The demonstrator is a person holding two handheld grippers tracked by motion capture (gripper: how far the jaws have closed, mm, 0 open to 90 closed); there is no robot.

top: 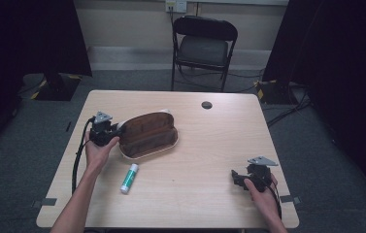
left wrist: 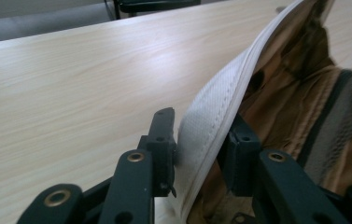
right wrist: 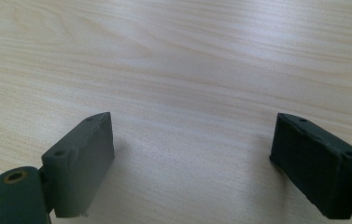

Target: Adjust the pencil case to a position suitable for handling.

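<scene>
A black folding chair (top: 204, 46) stands on grey carpet (top: 316, 145) behind the wooden table (top: 219, 145), flanked by dark curtains (top: 25, 39)

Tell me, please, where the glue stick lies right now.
In the high view, the glue stick lies on the table's left half, just below the open pouch.

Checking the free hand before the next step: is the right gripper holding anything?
No: the right gripper has its jaws wide apart over the bare table.

Left tongs (top: 118, 130) grip the open brown pouch (top: 147, 134) at its end; a glue stick (top: 129, 178) lies just beside it.
</scene>
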